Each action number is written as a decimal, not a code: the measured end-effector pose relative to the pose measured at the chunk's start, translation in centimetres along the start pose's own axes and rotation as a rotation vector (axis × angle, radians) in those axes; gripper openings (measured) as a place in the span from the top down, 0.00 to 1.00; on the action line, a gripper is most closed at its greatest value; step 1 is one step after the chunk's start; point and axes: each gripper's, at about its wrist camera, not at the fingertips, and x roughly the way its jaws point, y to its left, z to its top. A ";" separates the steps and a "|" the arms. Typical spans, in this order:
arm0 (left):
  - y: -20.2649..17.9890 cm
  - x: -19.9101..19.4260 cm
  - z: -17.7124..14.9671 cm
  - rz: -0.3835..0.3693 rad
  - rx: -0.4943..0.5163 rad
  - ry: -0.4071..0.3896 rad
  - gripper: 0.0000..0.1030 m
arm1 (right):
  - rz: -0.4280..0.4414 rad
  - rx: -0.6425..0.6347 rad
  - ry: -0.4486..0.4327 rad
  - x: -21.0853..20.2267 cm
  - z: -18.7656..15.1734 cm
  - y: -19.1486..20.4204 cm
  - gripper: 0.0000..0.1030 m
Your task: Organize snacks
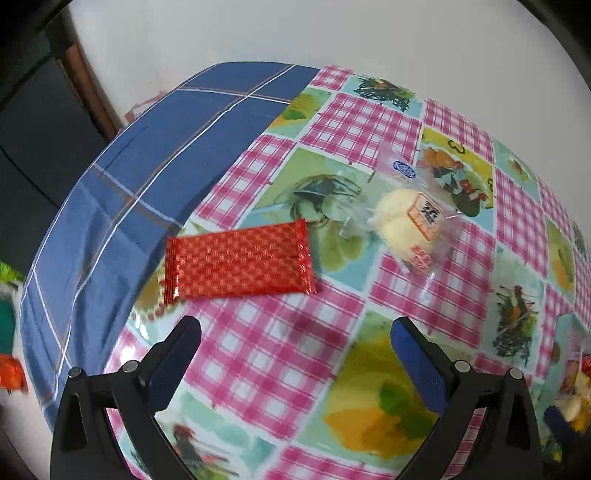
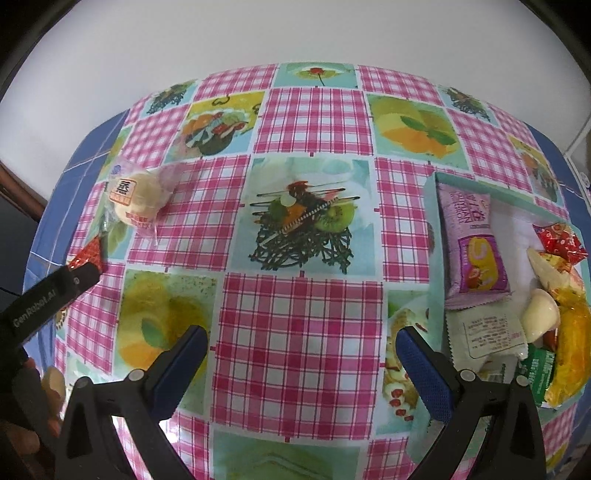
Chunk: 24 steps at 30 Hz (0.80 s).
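- The left gripper (image 1: 295, 347) hangs over the desk (image 1: 280, 354) with its fingers (image 1: 417, 365) wide apart and nothing between them.
- The red snack pack (image 1: 240, 260) lies flat just ahead of it, so I think it gets picked up next.
- The round cake in a clear wrapper (image 1: 410, 221) lies close to the right of the red pack, not touching it.
- The right gripper (image 2: 301, 356) is also wide and holds nothing.
- A pale tray (image 2: 498, 195) sits on the right side of the desk. The purple snack bar (image 2: 472, 243), a white packet (image 2: 491, 332) and some bright sweets (image 2: 557, 240) are piled in it, so the tray looks like the home for all the snacks.
- A pink check cloth with fruit pictures (image 2: 299, 325) covers the desk, over a blue cloth (image 1: 122, 177).
- A plain white wall (image 2: 295, 33) is behind.
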 end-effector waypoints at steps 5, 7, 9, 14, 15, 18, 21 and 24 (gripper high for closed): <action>0.4 1.2 1.0 0.016 0.137 -0.030 0.01 | 0.015 -0.001 0.000 1.1 0.8 0.6 0.00; 0.7 1.7 1.4 0.020 0.191 -0.038 0.01 | 0.028 -0.005 -0.005 1.2 1.2 1.0 0.00; 1.1 2.0 1.8 0.025 0.240 -0.051 0.01 | 0.053 -0.003 -0.018 1.3 1.7 1.4 0.00; 2.1 2.5 2.4 0.027 0.394 -0.115 0.01 | 0.150 0.026 -0.065 1.5 3.7 3.2 0.00; 2.3 2.6 2.5 0.028 0.421 -0.126 0.01 | 0.169 0.033 -0.070 1.7 4.1 3.7 0.00; 3.1 3.1 2.8 -0.004 0.475 -0.137 0.01 | 0.232 0.062 -0.072 2.5 5.2 5.1 0.00; 3.4 3.5 3.1 -0.039 0.532 -0.147 0.01 | 0.282 0.083 -0.075 3.3 6.6 6.9 0.00; 3.3 4.0 3.2 -0.056 0.592 -0.160 0.01 | 0.298 0.080 -0.091 3.8 7.9 8.8 0.00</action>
